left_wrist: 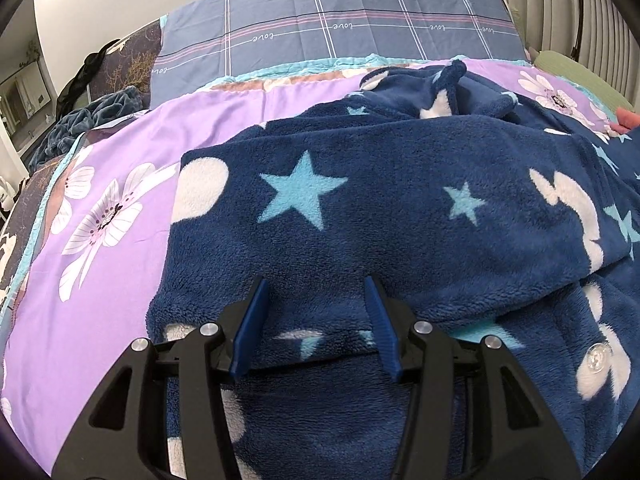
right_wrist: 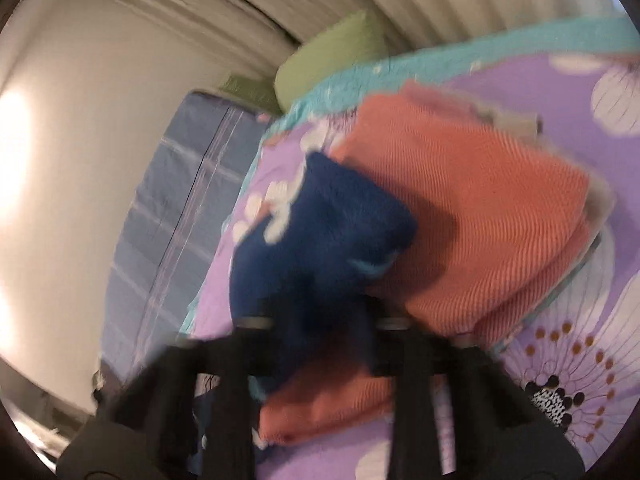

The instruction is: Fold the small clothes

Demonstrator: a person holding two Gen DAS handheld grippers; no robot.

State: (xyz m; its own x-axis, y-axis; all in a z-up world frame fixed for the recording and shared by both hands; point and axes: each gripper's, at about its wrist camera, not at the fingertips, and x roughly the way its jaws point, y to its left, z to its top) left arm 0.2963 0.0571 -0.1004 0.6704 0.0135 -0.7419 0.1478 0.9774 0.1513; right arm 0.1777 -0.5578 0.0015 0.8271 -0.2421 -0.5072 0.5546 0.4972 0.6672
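Note:
A navy fleece garment (left_wrist: 380,216) with light-blue stars and white patches lies spread on the purple flowered bedspread (left_wrist: 100,240), one layer folded over another. My left gripper (left_wrist: 318,292) is open just above the garment's near part, its blue fingers (left_wrist: 258,308) apart and empty. In the blurred right wrist view, my right gripper (right_wrist: 320,304) is shut on a bunched end of the navy fleece (right_wrist: 316,232) and holds it up over the bed. Its fingertips are hidden by the cloth.
A folded orange ribbed garment (right_wrist: 472,216) lies on the bedspread (right_wrist: 580,300) just beyond the right gripper. A blue plaid sheet (left_wrist: 340,28) covers the bed's far end. A green pillow (right_wrist: 332,56) sits by the curtain. Dark clothes (left_wrist: 88,116) lie at far left.

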